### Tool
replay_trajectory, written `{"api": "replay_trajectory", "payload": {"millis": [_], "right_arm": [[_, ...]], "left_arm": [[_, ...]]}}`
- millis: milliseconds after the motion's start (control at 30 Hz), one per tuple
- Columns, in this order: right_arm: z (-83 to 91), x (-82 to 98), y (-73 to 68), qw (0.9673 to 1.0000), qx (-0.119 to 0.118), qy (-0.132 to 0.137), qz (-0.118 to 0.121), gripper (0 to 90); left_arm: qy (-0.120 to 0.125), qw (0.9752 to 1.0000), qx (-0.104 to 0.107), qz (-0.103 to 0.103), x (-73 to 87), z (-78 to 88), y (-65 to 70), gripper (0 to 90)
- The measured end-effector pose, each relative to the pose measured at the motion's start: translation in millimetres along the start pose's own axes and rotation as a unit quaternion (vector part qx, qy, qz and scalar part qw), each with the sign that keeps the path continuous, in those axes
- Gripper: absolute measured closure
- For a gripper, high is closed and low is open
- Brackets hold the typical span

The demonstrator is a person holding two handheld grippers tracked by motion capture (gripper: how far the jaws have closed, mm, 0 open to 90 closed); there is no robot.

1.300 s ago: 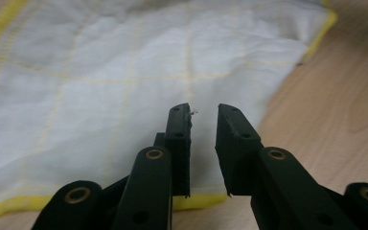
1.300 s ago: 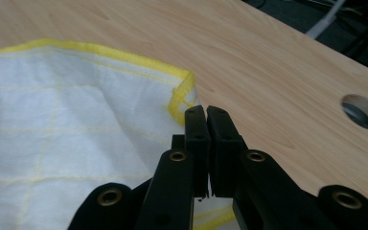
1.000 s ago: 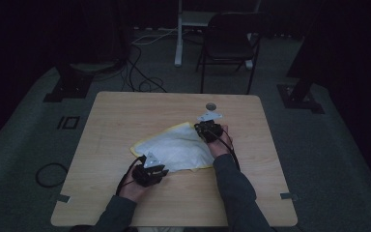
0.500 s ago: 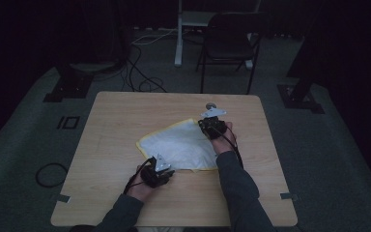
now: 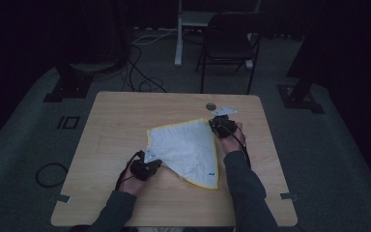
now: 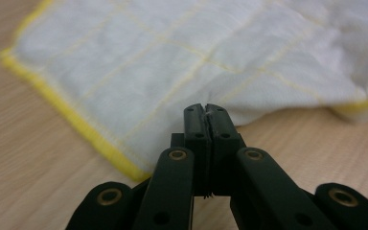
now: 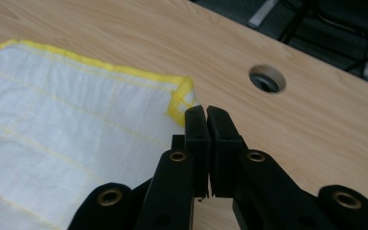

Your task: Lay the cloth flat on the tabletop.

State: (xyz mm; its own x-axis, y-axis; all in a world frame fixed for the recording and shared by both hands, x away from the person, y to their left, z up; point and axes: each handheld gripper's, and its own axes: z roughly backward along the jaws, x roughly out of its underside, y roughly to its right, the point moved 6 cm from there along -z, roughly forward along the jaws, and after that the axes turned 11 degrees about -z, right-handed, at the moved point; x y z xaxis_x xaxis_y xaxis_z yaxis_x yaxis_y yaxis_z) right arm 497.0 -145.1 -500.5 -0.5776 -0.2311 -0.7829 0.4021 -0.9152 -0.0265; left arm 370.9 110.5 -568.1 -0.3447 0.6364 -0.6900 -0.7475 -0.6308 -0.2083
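High view: we see the cloth [image 5: 186, 150], white with a yellow hem, lying partly folded mid-counter [image 5: 125, 111]. The left gripper [image 5: 150, 162] sits at its near-left corner, the right gripper [image 5: 217, 123] at its far-right corner.

Left gripper view: jaws have just been closing and now clamp the cloth [image 6: 196, 62] at a fold, fibres pinched between them.

Right gripper view: jaws clenched on the hemmed corner [image 7: 182, 103].

We judge the cloth light, limp and non-fragile; hemmed corners give the surest hold.
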Motion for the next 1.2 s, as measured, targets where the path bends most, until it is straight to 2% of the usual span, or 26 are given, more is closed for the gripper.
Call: {"api": "replay_trajectory", "payload": {"millis": [67, 233, 267, 300, 433, 533, 567, 600, 633, 667, 700, 733, 767, 800, 900, 933, 967, 1000, 1033, 1067, 1100, 1167, 1200], "right_arm": [[-0.3, 4.2, 5.4, 1.0000, 0.007, -0.004, -0.005, 88.5], [-2.9, 15.0, 15.3, 0.9995, 0.018, -0.015, -0.021, 86.3], [-2.9, 15.0, 15.3, 0.9995, 0.018, -0.015, -0.021, 86.3], [-2.8, 18.3, 15.7, 0.9994, 0.017, -0.017, -0.024, 80.2], [-0.3, 22.3, 10.8, 0.9995, 0.012, -0.017, -0.022, 75.1], [4.6, 29.6, -11.4, 0.9998, -0.012, -0.013, -0.003, 71.3], [4.6, 29.6, -11.4, 0.9998, -0.012, -0.013, -0.003, 71.3], [5.0, 32.8, -19.7, 0.9997, -0.021, -0.015, 0.006, 70.9], [5.2, 39.1, -36.6, 0.9990, -0.036, -0.015, 0.023, 70.1], [5.2, 39.1, -36.6, 0.9990, -0.036, -0.015, 0.023, 70.1], [5.2, 44.1, -52.5, 0.9979, -0.056, -0.012, 0.031, 69.0], [5.2, 44.1, -52.5, 0.9979, -0.056, -0.012, 0.031, 69.0], [4.7, 48.5, -67.4, 0.9962, -0.079, -0.013, 0.032, 69.0], [4.7, 48.5, -67.4, 0.9962, -0.079, -0.013, 0.032, 69.0], [4.2, 54.3, -86.6, 0.9938, -0.101, -0.017, 0.044, 68.5], [4.2, 54.3, -86.6, 0.9938, -0.101, -0.017, 0.044, 68.5], [7.4, 57.6, -104.5, 0.9910, -0.122, -0.014, 0.053, 66.8], [7.4, 57.6, -104.5, 0.9910, -0.122, -0.014, 0.053, 66.8], [9.0, 58.7, -110.5, 0.9899, -0.130, -0.014, 0.056, 66.0], [11.3, 61.3, -122.7, 0.9873, -0.145, -0.015, 0.064, 64.8], [11.3, 61.3, -122.7, 0.9873, -0.145, -0.015, 0.064, 64.8], [13.1, 64.4, -135.1, 0.9842, -0.160, -0.018, 0.072, 62.9], [13.9, 68.6, -149.1, 0.9804, -0.174, -0.024, 0.090, 60.3]], "left_arm": [[0.004, 0.9999, -0.012, 0.010, 0.8, 3.5, -6.8, 89.3], [0.009, 0.9996, -0.011, 0.023, 2.2, 3.8, -9.4, 88.9], [0.010, 0.9997, -0.009, 0.022, 2.3, 3.6, -8.9, 88.9], [0.014, 0.9996, -0.011, 0.022, 2.3, 3.6, -8.6, 87.7], [0.019, 0.9994, -0.014, 0.026, 2.0, 4.5, -10.2, 84.4], [0.023, 0.9991, -0.019, 0.031, 2.3, 7.1, -13.0, 81.9], [0.024, 0.9989, -0.021, 0.034, 2.6, 8.1, -14.0, 81.9], [0.025, 0.9988, -0.024, 0.036, 3.0, 8.9, -15.4, 81.6], [0.025, 0.9986, -0.028, 0.038, 3.8, 10.0, -17.1, 81.4], [0.025, 0.9983, -0.030, 0.042, 4.5, 11.0, -18.7, 81.4], [0.024, 0.9979, -0.035, 0.048, 7.0, 13.3, -22.8, 81.3], [0.024, 0.9979, -0.035, 0.048, 7.0, 13.3, -22.8, 81.2], [0.024, 0.9977, -0.036, 0.051, 8.4, 14.1, -24.9, 81.1], [0.023, 0.9975, -0.039, 0.054, 10.0, 15.0, -27.1, 81.1], [0.024, 0.9967, -0.043, 0.064, 12.6, 16.8, -31.4, 80.8], [0.024, 0.9961, -0.047, 0.070, 14.8, 19.4, -36.1, 80.8], [0.026, 0.9957, -0.050, 0.074, 15.7, 20.5, -38.4, 80.6], [0.026, 0.9952, -0.052, 0.078, 16.7, 21.8, -40.5, 80.6], [0.026, 0.9949, -0.053, 0.081, 17.9, 23.1, -42.7, 80.6], [0.027, 0.9945, -0.055, 0.085, 19.1, 24.2, -44.8, 80.6], [0.028, 0.9940, -0.056, 0.089, 20.1, 25.1, -46.4, 80.6], [0.029, 0.9935, -0.057, 0.094, 21.8, 26.6, -48.7, 80.6], [0.030, 0.9933, -0.058, 0.096, 22.2, 27.1, -49.6, 80.6]]}}
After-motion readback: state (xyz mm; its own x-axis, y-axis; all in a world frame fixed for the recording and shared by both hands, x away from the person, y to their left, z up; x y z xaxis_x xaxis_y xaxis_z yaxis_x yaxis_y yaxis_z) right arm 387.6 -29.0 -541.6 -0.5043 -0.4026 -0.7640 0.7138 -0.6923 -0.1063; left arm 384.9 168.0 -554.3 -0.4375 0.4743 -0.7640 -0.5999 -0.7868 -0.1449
